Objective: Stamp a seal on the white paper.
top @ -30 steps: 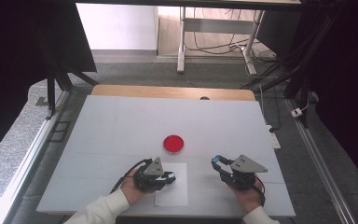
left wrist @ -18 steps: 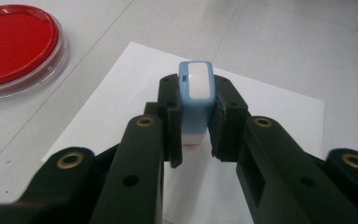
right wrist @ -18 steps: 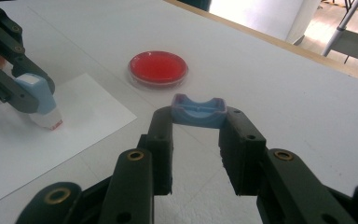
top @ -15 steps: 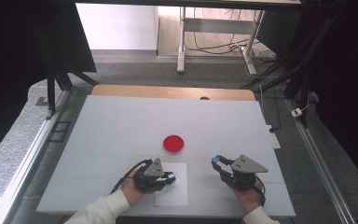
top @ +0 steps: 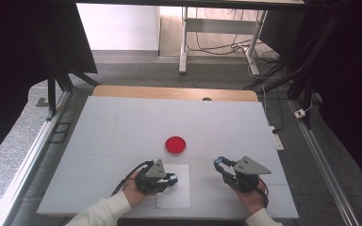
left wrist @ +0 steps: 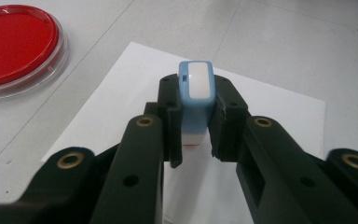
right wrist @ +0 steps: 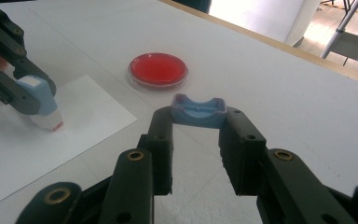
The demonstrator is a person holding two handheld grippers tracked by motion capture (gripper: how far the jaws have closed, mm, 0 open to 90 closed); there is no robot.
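My left gripper (top: pixel 171 179) is shut on a small blue and white stamp (left wrist: pixel 195 91), gripped by its blue body. The stamp's white lower end with a red edge (right wrist: pixel 52 123) sits down on a white sheet of paper (top: pixel 177 197). Off to the right, above the bare table, my right gripper (top: pixel 218 164) is shut on the stamp's blue cap (right wrist: pixel 199 111), pinched by its two ends. A round clear dish with red filling (top: pixel 175 145) lies flat just beyond both grippers, between them.
The white table top (top: pixel 122 127) stretches wide behind the dish, with a wooden strip (top: pixel 169 92) along its far edge. Metal rails (top: pixel 33 150) run along both sides. The person's hands and white sleeves (top: pixel 103 212) come in at the near edge.
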